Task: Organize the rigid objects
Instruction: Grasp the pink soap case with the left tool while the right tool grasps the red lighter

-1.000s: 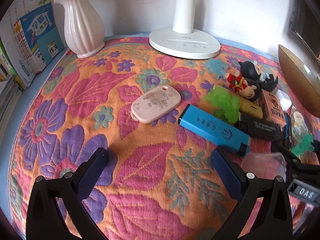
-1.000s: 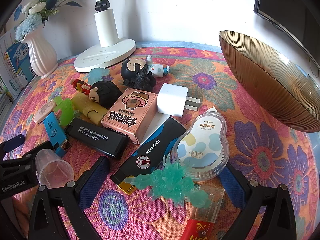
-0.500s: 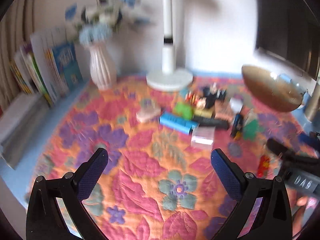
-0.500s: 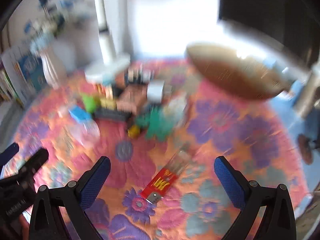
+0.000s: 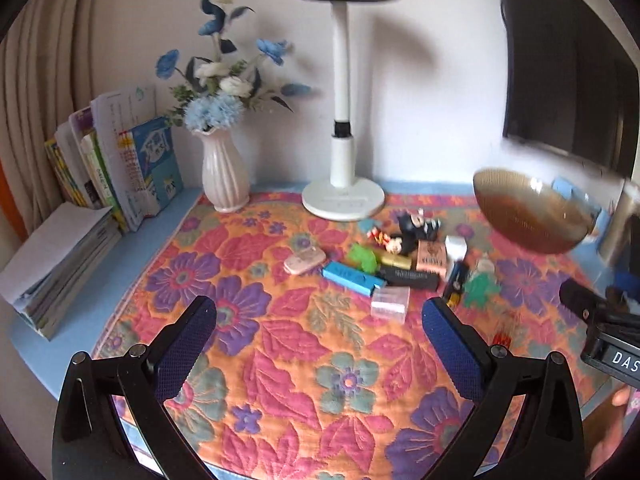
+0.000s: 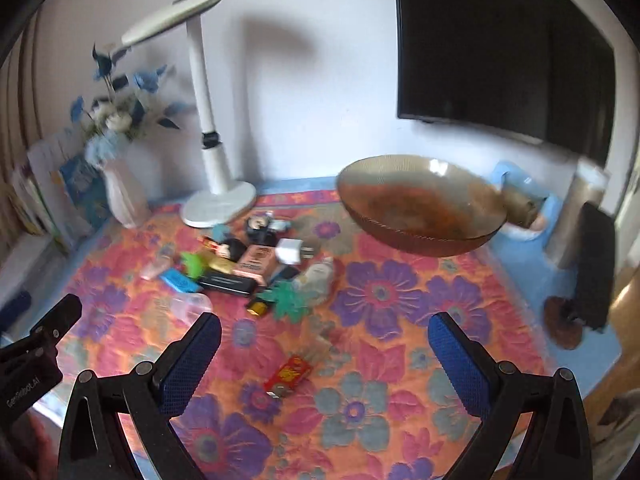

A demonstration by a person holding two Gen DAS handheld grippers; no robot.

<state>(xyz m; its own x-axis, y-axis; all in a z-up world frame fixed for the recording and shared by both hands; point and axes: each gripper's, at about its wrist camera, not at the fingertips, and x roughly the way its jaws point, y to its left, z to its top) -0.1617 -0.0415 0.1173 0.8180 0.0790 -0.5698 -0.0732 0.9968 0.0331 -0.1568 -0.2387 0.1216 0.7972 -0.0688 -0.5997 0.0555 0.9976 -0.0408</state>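
While your left gripper [image 5: 319, 320] gapes empty, the right gripper [image 6: 324, 338] does likewise. Clutter [image 6: 256, 264] beside bowl [image 6: 420, 204], on cloth [image 5: 280, 360].

Small rigid items [image 5: 394, 266] lie clustered on the floral cloth [image 5: 280, 344], bowl [image 6: 420, 204] beside.

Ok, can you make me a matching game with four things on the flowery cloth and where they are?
Things:
1. vase of blue flowers
2. brown glass bowl
3. red packet
4. clear plastic box

Places:
A. alone on the cloth, nearest the right claw
B. far right, beside the dark screen
C. just in front of the blue lighter
D. back left, next to the books

Pairs: 1-D, 2-B, 3-A, 4-C
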